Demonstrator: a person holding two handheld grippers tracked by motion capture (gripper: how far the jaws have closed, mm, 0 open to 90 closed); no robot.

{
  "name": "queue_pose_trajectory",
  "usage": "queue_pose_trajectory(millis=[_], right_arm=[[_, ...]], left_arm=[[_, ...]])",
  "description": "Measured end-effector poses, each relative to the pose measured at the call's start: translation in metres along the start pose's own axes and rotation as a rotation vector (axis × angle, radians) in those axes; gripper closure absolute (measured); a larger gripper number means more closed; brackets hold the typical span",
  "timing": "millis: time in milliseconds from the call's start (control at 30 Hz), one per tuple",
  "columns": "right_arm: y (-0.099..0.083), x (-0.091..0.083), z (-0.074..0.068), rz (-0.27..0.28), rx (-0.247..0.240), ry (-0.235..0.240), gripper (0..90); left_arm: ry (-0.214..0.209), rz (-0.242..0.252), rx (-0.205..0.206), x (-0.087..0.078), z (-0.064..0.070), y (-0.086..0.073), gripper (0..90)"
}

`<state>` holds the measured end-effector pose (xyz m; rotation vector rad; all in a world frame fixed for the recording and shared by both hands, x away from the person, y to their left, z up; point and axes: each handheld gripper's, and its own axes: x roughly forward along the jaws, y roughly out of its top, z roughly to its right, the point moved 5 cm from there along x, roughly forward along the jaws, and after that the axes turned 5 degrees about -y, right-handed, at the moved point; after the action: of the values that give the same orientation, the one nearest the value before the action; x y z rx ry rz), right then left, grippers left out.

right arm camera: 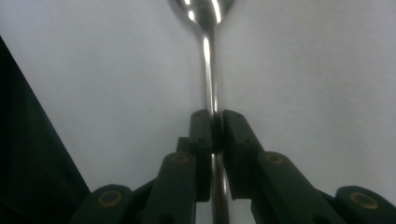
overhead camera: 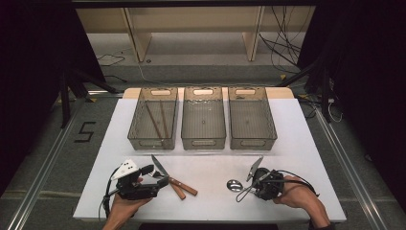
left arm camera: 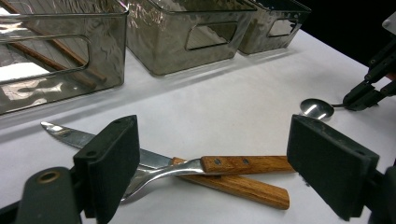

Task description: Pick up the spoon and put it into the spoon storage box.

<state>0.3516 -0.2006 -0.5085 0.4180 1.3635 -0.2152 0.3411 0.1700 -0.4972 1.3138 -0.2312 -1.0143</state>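
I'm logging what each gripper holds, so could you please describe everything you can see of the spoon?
The spoon looks like polished, mirror-bright metal, with an oval bowl and a slim straight handle. It is at the near right of the white table, its bowl resting on the tabletop or just above it and pointing toward the person's left. The right gripper is shut on the handle partway along, its black jaws pressing both sides. Nothing else touches it; the knife and fork lie apart to its left.

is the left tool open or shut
Open. In the left gripper view, the left tool has jaws spread wide either side of the knife and fork.
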Motion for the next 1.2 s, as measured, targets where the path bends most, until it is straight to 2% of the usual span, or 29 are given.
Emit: queue_pose_trajectory(millis=[233,500,567,767,867,1033,1200], right_arm=[[0.0,-0.001,-0.001,0.0,-0.018,-0.006,84.6],[0.0,-0.001,-0.002,0.014,-0.015,-0.008,84.8],[0.0,-0.001,-0.002,0.012,-0.029,-0.008,84.9],[0.002,-0.002,-0.003,0.023,-0.016,-0.008,85.0],[0.003,-0.005,-0.002,0.03,-0.005,-0.012,85.1],[0.004,-0.011,0.001,0.074,0.024,-0.018,85.1],[0.008,-0.02,0.008,0.142,0.101,-0.014,85.1]], left_arm=[[0.0,-0.001,0.001,0.0,0.0,0.0,16.8],[0.002,-0.002,0.002,0.0,0.0,0.0,16.9],[0.002,-0.003,0.002,0.0,0.0,0.0,16.9],[0.003,-0.001,0.003,0.0,0.0,0.0,16.9],[0.003,0.0,0.003,0.0,0.0,0.0,16.9],[0.004,0.001,0.003,0.0,0.0,0.0,16.9],[0.009,0.009,0.002,-0.001,-0.001,0.0,16.9]])
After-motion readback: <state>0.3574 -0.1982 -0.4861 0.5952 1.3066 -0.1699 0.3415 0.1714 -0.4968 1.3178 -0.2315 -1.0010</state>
